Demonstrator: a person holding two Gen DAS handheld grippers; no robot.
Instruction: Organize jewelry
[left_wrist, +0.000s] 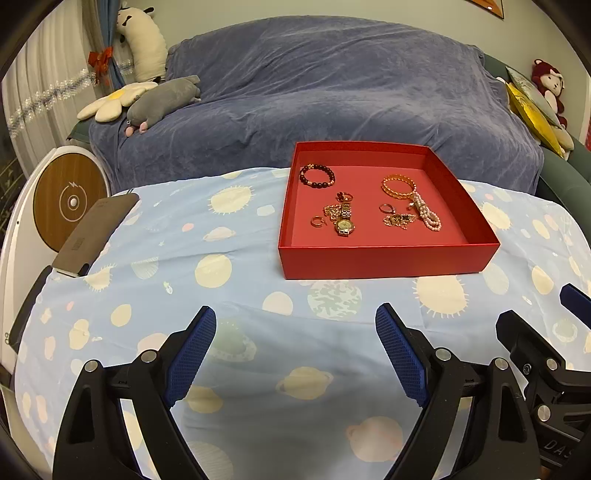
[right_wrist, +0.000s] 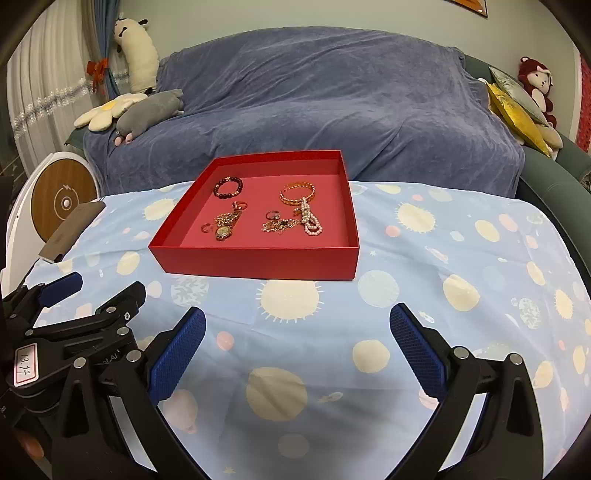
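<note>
Holding both tools spread near the surface's front edge, you had the red box (right_wrist: 258, 258) ahead, nearer your right tool (right_wrist: 297, 350) than your left tool (left_wrist: 295, 350).

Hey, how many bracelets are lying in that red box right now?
3. A dark beaded bracelet sits at the back left of the red cardboard box, an orange beaded bracelet at the back right, and a pink pearl bracelet just in front of it. The tangled gold chains might hide another.

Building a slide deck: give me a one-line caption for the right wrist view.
Open right gripper hovers before a red tray of jewelry on a planet-print cloth.
</note>
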